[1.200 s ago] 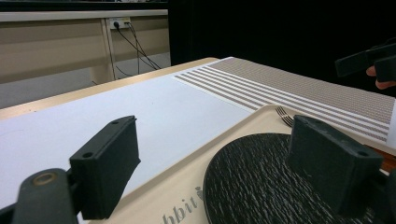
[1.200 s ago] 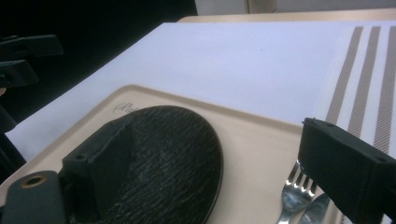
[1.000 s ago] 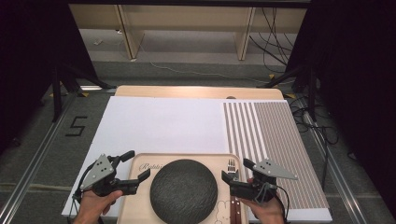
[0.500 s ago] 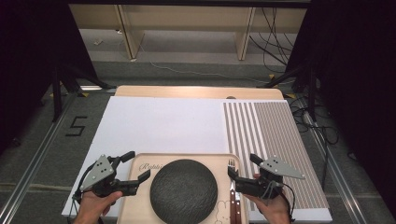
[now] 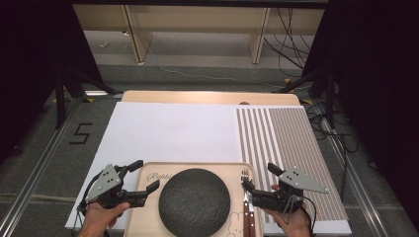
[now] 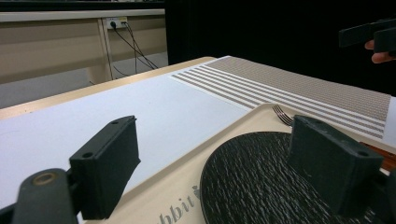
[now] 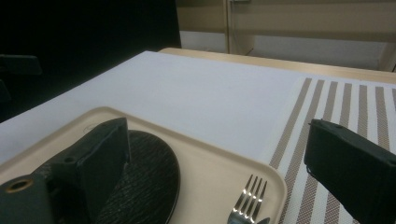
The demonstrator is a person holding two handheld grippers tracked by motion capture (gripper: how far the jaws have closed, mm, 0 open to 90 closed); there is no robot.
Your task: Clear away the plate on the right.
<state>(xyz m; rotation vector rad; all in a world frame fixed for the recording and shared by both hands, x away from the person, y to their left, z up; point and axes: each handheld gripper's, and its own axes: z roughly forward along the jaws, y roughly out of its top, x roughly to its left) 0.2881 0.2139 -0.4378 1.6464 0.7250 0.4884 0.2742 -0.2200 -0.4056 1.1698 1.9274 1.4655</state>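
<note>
1. Since the earlier frames the right gripper has drawn outward to the tray's right edge, uncovering the fork.
2. The left gripper sits at the tray's left edge; both grippers' jaws stand apart, clamped on nothing.
3. The beige tray rests at the near table edge, carrying the dark plate and wooden-handled cutlery.
4. Judged from this, the tray is flanked but not yet gripped; any lift or carry remains.
</note>
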